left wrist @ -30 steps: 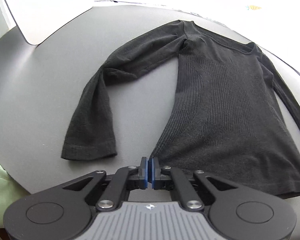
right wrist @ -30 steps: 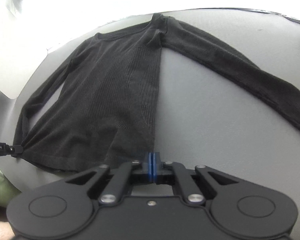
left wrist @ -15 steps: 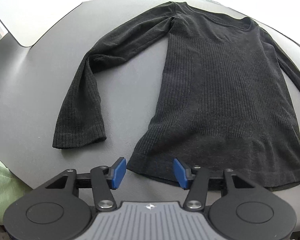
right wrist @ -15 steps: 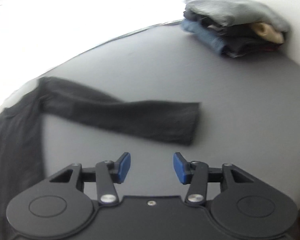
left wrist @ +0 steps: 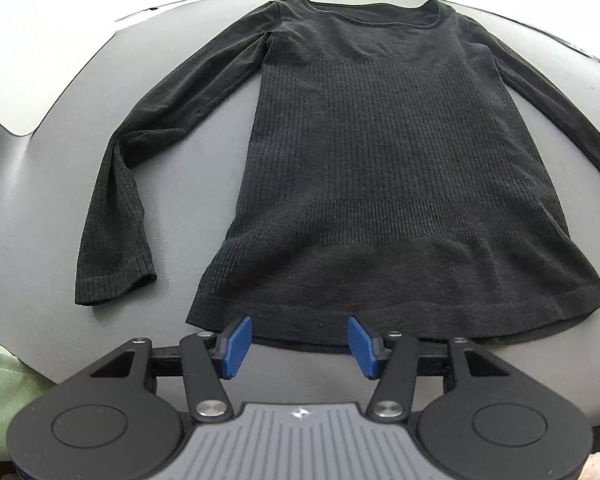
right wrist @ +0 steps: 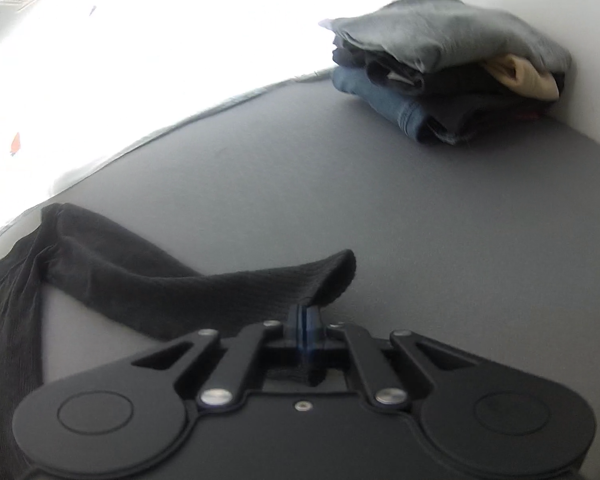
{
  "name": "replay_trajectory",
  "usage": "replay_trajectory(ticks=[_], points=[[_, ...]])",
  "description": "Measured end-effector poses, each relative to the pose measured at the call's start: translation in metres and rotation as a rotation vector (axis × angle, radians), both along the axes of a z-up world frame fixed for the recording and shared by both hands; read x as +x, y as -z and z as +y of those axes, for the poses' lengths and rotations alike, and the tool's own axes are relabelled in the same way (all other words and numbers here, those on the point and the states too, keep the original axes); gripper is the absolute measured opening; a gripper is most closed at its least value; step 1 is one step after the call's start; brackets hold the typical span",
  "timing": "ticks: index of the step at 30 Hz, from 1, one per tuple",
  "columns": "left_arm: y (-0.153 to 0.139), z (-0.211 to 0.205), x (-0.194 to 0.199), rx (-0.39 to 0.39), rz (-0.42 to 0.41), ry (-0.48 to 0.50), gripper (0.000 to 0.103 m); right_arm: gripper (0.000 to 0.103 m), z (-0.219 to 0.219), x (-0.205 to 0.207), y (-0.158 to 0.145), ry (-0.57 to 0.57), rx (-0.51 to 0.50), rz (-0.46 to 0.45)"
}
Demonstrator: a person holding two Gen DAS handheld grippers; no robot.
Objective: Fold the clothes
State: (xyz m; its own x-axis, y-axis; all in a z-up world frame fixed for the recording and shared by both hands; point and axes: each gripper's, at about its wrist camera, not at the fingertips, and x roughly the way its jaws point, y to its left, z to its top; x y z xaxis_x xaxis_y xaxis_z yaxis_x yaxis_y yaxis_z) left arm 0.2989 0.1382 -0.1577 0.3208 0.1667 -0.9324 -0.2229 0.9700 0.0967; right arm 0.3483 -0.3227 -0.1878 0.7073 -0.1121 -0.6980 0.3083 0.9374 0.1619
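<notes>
two grippers over black long-sleeve top (left wrist: 384, 184) on grey table (left wrist: 52, 200): left gripper (left wrist: 299, 340) spread wide above hem, right gripper (right wrist: 305, 320) pinching sleeve cuff (right wrist: 324, 280).

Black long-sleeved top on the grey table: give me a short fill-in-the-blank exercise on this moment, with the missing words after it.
1. The right hand-held gripper is shut on the top's ____.
2. The left hand-held gripper hangs open over the ____ edge of the black top.
3. The pile of folded clothes on the table has a ____ garment on top.

Missing words: sleeve; bottom; grey
</notes>
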Motion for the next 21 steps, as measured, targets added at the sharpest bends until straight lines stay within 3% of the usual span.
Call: replay_trajectory(ticks=[3, 9, 11, 13, 14, 18, 21], points=[[0.002, 0.003, 0.003, -0.016, 0.0, -0.012, 0.055, 0.002, 0.004, -0.02, -0.001, -0.028, 0.032, 0.005], [0.005, 0.002, 0.008, -0.023, 0.009, 0.001, 0.055, 0.003, 0.015, -0.031, 0.024, -0.033, 0.016, 0.155], [0.005, 0.002, 0.008, -0.019, 0.011, 0.008, 0.055, 0.013, 0.011, -0.034, 0.026, 0.019, 0.038, 0.167], [0.006, 0.002, 0.006, -0.02, 0.011, 0.008, 0.056, 0.046, 0.0, -0.036, 0.027, 0.091, 0.098, 0.146], [0.006, 0.003, 0.005, -0.019, 0.012, 0.004, 0.056, 0.05, -0.006, -0.036, 0.028, 0.116, 0.125, 0.129], [0.008, 0.008, 0.0, -0.022, 0.018, -0.026, 0.057, 0.05, -0.018, -0.025, 0.033, 0.14, 0.191, 0.098], [0.007, 0.013, -0.007, -0.022, 0.017, -0.06, 0.057, 0.047, -0.014, -0.013, 0.039, 0.102, 0.181, 0.109]])
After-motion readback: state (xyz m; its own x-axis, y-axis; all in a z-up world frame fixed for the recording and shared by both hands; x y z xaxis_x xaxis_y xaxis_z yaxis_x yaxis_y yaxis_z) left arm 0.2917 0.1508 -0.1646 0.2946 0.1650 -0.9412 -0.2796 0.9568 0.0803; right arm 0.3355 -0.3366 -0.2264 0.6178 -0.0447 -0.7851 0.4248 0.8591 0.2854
